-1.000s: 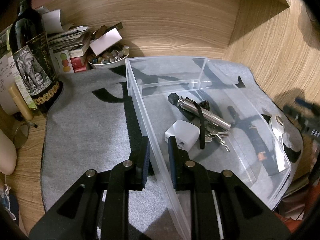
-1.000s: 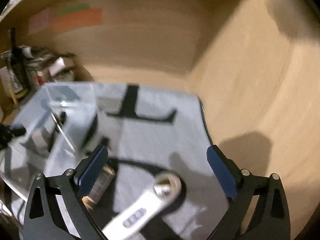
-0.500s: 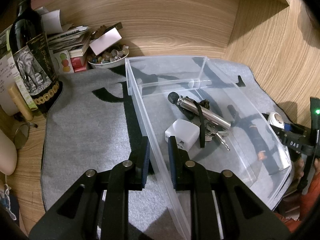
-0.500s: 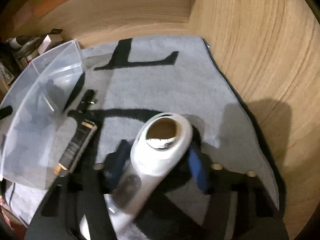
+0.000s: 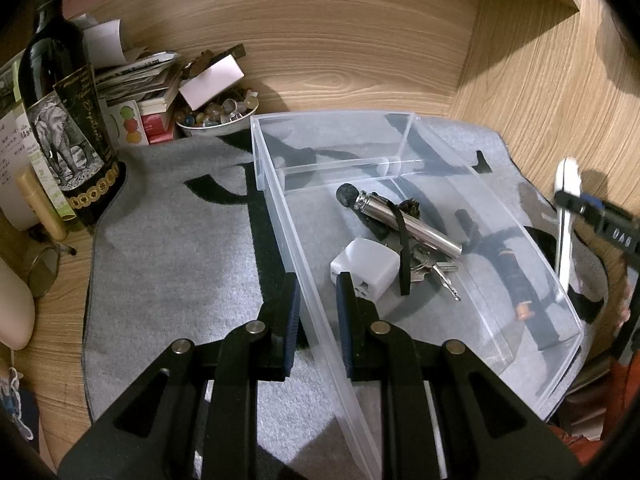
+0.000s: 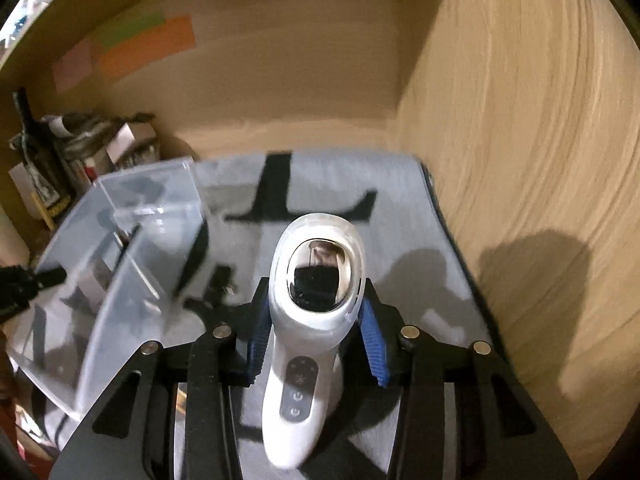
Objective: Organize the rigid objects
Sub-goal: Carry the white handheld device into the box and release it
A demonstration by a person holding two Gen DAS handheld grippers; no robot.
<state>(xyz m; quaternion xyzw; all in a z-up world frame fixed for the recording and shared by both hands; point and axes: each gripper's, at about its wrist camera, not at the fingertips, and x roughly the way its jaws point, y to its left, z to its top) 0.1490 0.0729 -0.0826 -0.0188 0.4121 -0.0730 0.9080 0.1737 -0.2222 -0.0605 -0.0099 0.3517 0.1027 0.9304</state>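
While the white handheld device (image 6: 316, 304) stands head-up at the centre of the right wrist view, lifted clear of the grey mat (image 6: 360, 184), the right gripper (image 6: 316, 344) points downward over it and its jaws are closing on the device's neck, blue pads (image 6: 374, 350) pressing both sides. Tilted down at the bottom of its own frame, the left gripper (image 5: 316, 312) has its jaws nearly together, pinching the near wall of the clear plastic bin (image 5: 280, 200). Inside the bin lie a white charger (image 5: 366, 268), a metal tube (image 5: 404, 224) and keys (image 5: 434, 270); a dark bottle (image 5: 66, 128) stands at upper left on the worktop (image 5: 52, 312).
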